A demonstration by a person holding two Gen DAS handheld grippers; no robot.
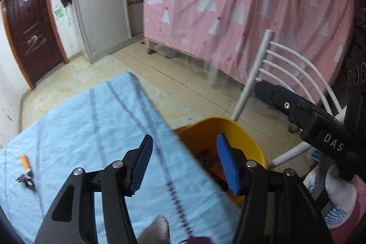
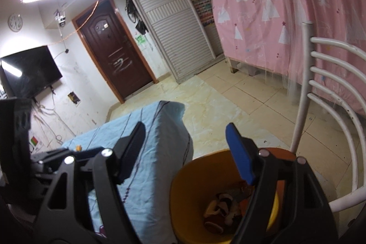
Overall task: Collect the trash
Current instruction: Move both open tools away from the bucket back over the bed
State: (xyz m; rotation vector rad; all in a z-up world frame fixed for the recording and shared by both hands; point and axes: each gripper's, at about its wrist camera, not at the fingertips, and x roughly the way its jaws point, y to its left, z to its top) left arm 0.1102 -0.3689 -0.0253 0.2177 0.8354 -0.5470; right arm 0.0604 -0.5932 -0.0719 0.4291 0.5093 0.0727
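Both the left gripper (image 1: 183,161) and right gripper (image 2: 185,150) are seen with jaws apart, nothing held. An orange lighter (image 1: 24,161) remains on the blue cloth (image 1: 75,129) at nine o'clock (light, rigid, slippery); it is best pinched across its body for the yellow bin (image 2: 183,193).

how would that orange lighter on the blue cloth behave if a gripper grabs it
The orange lighter looks small and rigid, so it is probably light and won't flex. Its smooth slim body could slip or pivot between the pads. Lying flat on the soft blue cloth, it probably won't roll far.
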